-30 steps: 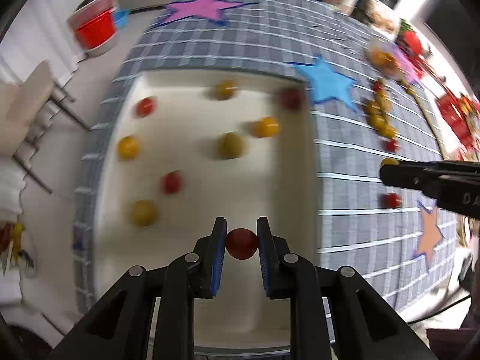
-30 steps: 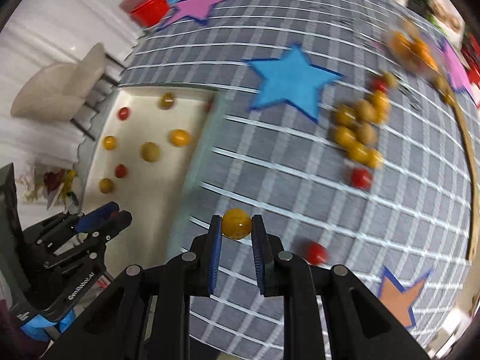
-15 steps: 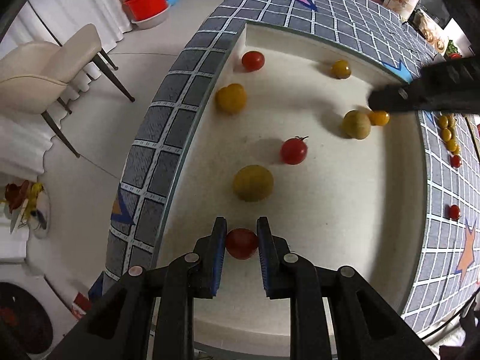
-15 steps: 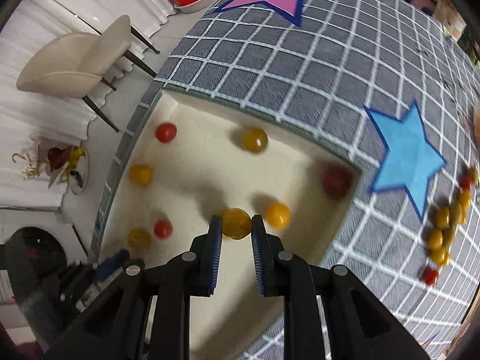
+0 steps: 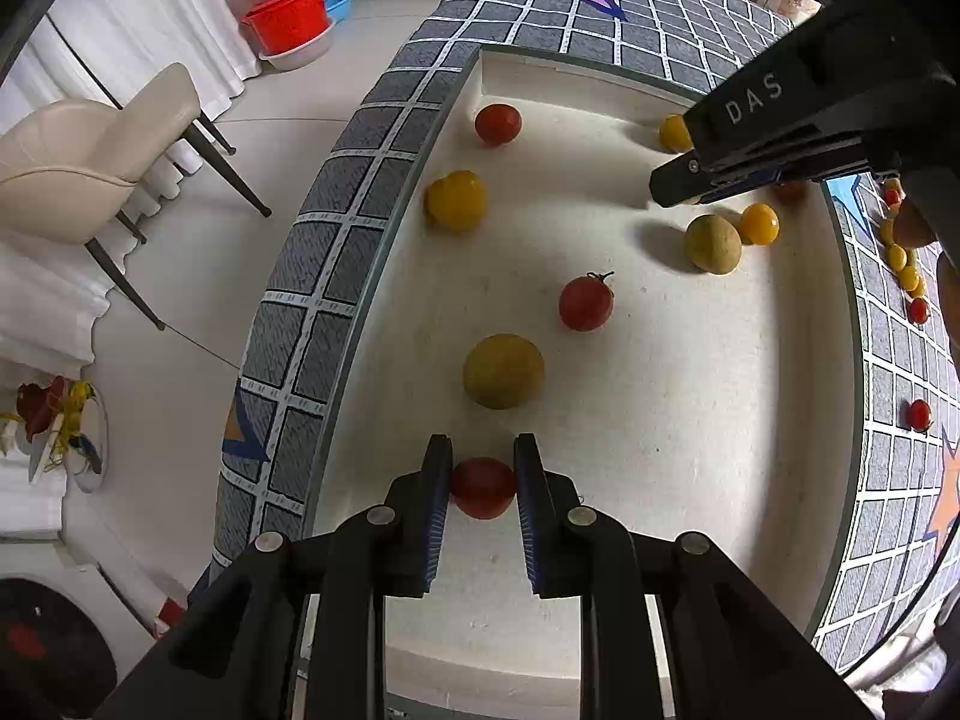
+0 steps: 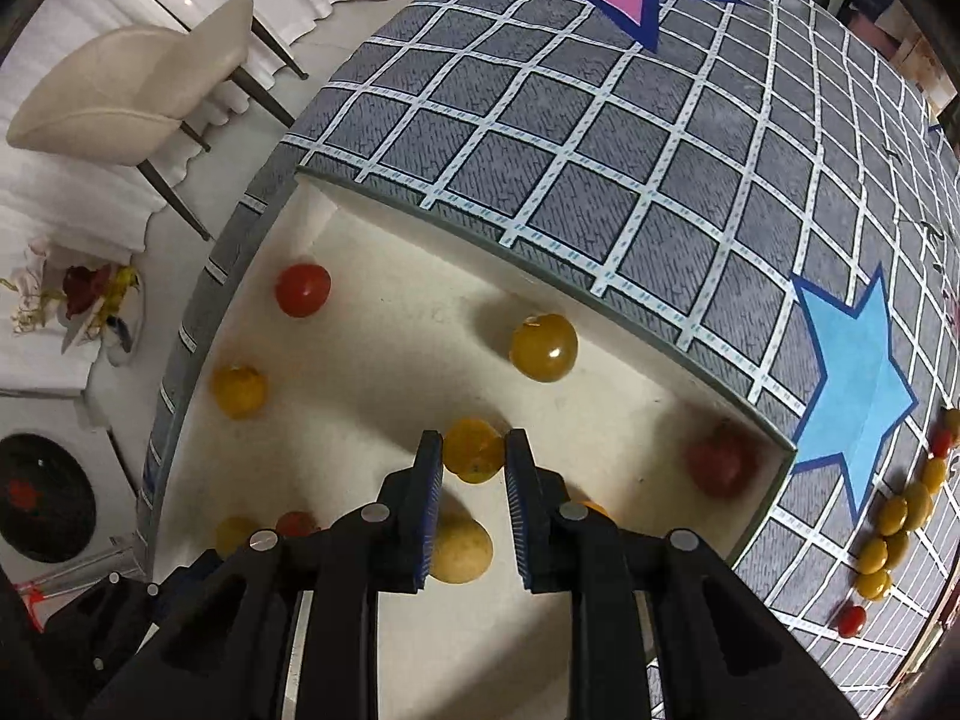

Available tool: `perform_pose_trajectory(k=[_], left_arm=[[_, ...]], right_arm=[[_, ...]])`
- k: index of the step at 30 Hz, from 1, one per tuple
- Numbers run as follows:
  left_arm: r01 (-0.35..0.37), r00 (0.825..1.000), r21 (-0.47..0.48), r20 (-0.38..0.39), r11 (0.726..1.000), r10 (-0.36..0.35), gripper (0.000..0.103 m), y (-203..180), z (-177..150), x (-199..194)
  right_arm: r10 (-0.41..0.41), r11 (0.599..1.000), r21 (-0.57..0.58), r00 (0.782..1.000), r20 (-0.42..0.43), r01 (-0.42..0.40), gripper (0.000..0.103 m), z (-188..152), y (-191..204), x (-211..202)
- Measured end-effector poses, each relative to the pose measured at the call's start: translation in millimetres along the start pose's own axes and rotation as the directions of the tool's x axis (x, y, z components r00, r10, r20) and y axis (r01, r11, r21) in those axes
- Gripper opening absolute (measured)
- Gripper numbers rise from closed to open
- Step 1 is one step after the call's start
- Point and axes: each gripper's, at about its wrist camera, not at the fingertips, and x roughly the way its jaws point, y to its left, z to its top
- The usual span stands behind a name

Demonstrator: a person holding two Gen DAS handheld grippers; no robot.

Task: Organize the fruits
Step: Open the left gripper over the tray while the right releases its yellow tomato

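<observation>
Left gripper (image 5: 483, 483) fingers clamped on red cherry tomato (image 5: 483, 487) over cream tray (image 5: 690, 420), right gripper (image 6: 474, 459) fingers just easing apart around yellow cherry tomato (image 6: 473, 450), contact unclear, round fruits show no long axis, another yellow fruit (image 6: 461, 549) half hidden behind right fingers.

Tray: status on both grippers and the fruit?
Left gripper shut on red tomato, over tray. Right gripper jaws just opening, yellow tomato between them. Nothing in the way.

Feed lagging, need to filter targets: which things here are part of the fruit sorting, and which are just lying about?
Job:
white tray
red tomato in left gripper
yellow tomato between right gripper jaws, just opening
loose tomatoes on tablecloth

Lying about:
beige chair
red basin
</observation>
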Motion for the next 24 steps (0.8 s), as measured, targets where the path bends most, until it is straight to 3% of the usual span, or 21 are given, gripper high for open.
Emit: perform_pose_trajectory(k=[2, 4, 8, 9, 10, 11, 13, 19, 24], left_arm=[[-0.001, 1.0, 0.004, -0.003, 1.0, 0.001, 0.023, -1.9, 1.1, -0.4], [0.003, 1.0, 0.007, -0.008, 1.0, -0.003, 0.023, -2.6, 2.5, -0.2], [0.004, 1.0, 0.015, -0.02, 1.0, -0.004, 0.027, -8.6, 5.2, 0.8], [0.006, 1.0, 0.016, -0.023, 1.0, -0.006, 0.036, -10.5, 5.5, 0.4], [0.003, 1.0, 0.015, -0.018, 1.0, -0.002, 0.069, -12.4, 5.8, -0.7], [-0.02, 1.0, 0.016, 0.017, 1.0, 0.019, 0.082, -14.5, 5.5, -6.6], [-0.029, 0.998, 0.028, 0.054, 0.999, 0.027, 0.082, -19.8, 6.1, -14.8], [-0.019, 0.999, 0.095, 0.042, 0.995, 0.015, 0.082, -38.7, 12.5, -25.0], [-0.002, 0.996, 0.166, 0.091, 0.986, -0.014, 0.082, -67.4, 23.1, -44.8]], right_arm=[[0.023, 1.0, 0.006, 1.0, -0.004, -0.023, 0.033, 2.0, -0.1, 0.7], [0.019, 1.0, 0.005, 1.0, -0.006, -0.019, 0.055, 3.2, 1.1, 0.7], [0.025, 1.0, 0.002, 1.0, 0.012, -0.025, 0.065, 4.6, -0.1, -7.9], [0.031, 1.0, 0.005, 0.999, 0.016, -0.031, 0.071, 2.0, -2.1, -11.8], [0.039, 0.999, 0.008, 0.999, 0.022, -0.039, 0.078, 1.3, -3.9, -16.1], [0.047, 0.999, 0.013, 0.998, 0.034, -0.048, 0.081, 0.1, -6.0, -21.4], [0.062, 0.998, 0.023, 0.996, 0.061, -0.063, 0.082, -2.6, -9.7, -32.4], [0.059, 0.994, 0.083, 0.991, 0.124, -0.07, 0.083, -19.0, -33.9, -64.6], [0.02, 0.98, 0.192, 0.988, 0.154, -0.049, 0.083, -52.9, -81.9, -88.9]])
